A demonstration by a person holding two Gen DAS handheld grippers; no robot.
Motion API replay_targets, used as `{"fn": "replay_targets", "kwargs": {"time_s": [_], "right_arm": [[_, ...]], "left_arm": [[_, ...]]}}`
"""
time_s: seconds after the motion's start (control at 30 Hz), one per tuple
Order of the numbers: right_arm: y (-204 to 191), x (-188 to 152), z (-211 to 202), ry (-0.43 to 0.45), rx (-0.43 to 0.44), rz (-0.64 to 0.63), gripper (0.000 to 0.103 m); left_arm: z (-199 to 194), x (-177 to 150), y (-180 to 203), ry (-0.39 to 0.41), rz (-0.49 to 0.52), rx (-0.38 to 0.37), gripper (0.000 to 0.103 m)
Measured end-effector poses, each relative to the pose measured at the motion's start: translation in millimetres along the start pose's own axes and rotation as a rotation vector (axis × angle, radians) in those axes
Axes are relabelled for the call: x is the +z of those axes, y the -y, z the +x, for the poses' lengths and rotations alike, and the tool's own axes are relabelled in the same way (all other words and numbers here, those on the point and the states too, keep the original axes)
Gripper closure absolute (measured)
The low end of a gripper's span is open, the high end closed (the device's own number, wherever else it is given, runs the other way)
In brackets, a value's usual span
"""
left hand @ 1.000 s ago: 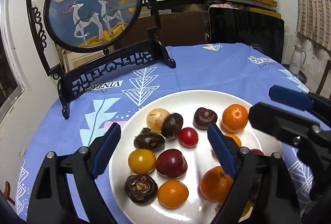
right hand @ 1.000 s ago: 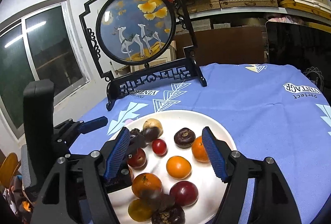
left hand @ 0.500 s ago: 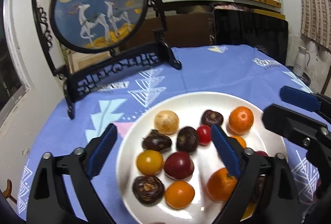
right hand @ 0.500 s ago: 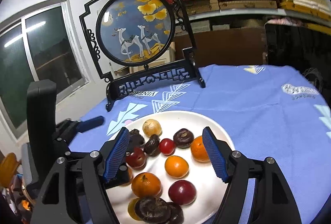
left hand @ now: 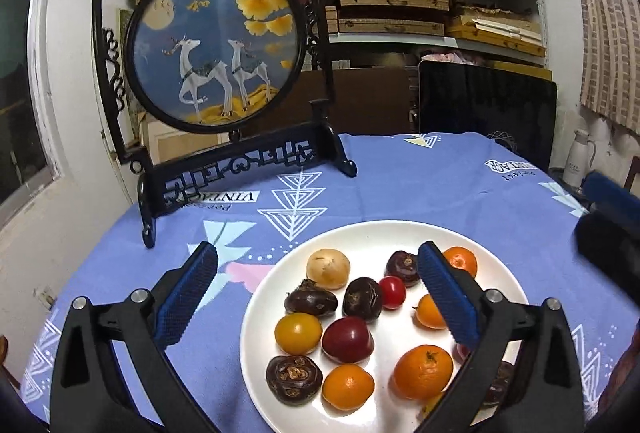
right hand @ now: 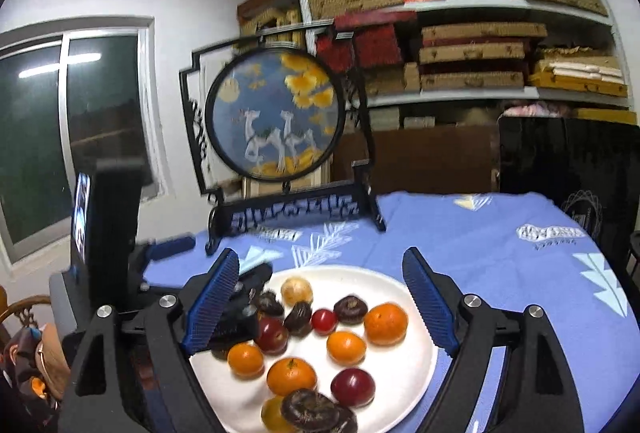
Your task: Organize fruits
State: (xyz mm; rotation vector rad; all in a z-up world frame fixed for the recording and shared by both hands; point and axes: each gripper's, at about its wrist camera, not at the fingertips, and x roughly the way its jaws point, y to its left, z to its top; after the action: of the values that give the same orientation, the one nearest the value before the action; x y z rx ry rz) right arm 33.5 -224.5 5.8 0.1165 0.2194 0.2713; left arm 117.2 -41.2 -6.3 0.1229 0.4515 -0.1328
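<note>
A: Fruits (left hand: 344, 337) lie mixed on the plate (left hand: 500, 273); both jaws apart, empty, above it?

B: Yes. Left hand-held gripper (left hand: 316, 293), right hand-held gripper (right hand: 320, 307): pick an isolated fruit, descend straight, avoid nudging neighbours.

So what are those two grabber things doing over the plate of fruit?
A person is holding a gripper in each hand to sort fruit. Both the left gripper and the right gripper hover open above the white plate, and neither holds anything. All the fruit sits on the plate: oranges such as this orange, a small red tomato, a dark red plum and brown chestnuts. Behind it, a deer picture stand stands on the blue tablecloth.
</note>
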Motion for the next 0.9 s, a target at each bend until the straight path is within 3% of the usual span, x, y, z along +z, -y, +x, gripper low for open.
{"fn": "replay_targets", "kwargs": {"time_s": [0.1,0.23,0.4,0.53,0.9], "right_arm": [[6,2,-3,0.022,-0.047,0.002,0.018],[11,-1,4,-0.026,-0.088,0.003,0.018],[-2,-1,1,-0.010,-0.156,-0.082,0.018],[-4,-1,0,0.008,-0.212,-0.112,0.009],[3,-8,12,-0.055,-0.235,-0.103,0.009]], "left_arm": [[2,0,-3,-0.003,-0.012,0.027,0.006],[5,-2,-3,-0.016,-0.001,0.037,0.006],[5,-5,3,-0.010,0.041,0.057,0.006],[7,-4,0,-0.021,0.026,0.079,0.006],[14,-3,-8,-0.043,-0.019,0.098,0.005]]}}
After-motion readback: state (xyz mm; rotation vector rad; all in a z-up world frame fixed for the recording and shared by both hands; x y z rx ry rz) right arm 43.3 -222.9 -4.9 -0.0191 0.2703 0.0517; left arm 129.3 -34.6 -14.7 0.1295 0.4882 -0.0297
